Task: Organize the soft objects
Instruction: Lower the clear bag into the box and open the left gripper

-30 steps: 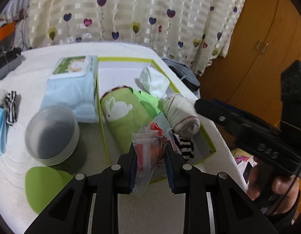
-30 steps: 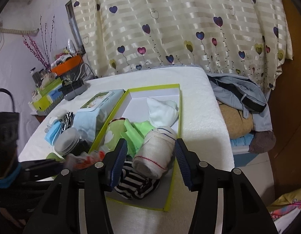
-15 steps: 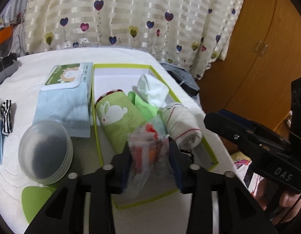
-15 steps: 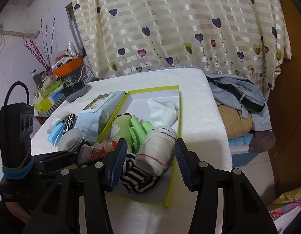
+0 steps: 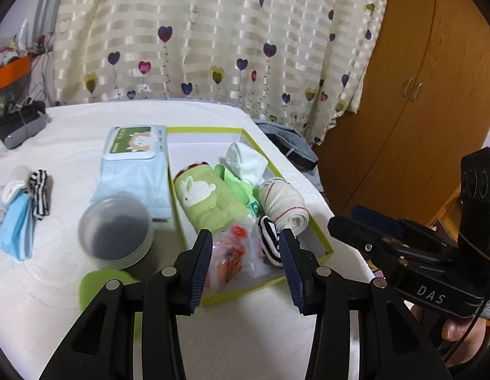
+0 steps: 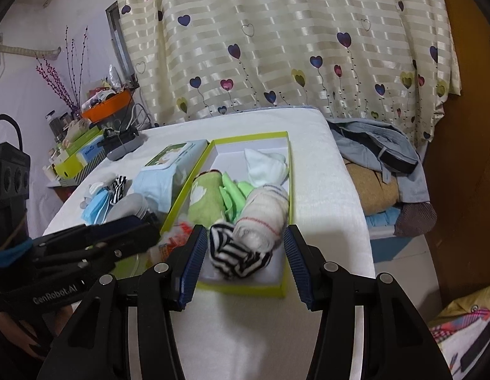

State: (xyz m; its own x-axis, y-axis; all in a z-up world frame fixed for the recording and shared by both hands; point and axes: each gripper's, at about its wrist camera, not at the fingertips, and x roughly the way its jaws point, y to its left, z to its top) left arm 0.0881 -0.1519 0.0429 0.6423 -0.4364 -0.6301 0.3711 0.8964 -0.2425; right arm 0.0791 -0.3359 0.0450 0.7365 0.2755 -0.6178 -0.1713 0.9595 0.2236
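Soft things gathered in a green-edged box on a white table.

Left wrist view: the left gripper [image 5: 245, 253] has just been opening; its jaws stand spread and touch nothing, with a clear plastic packet [image 5: 234, 258] lying below them at the near end of the box [image 5: 321, 237], beside a striped sock [image 5: 270, 237]. Right wrist view: the right gripper [image 6: 243, 256] hangs spread over the striped sock [image 6: 235, 253] and a rolled white sock [image 6: 264, 218] in the box [image 6: 245, 289], gripping neither.
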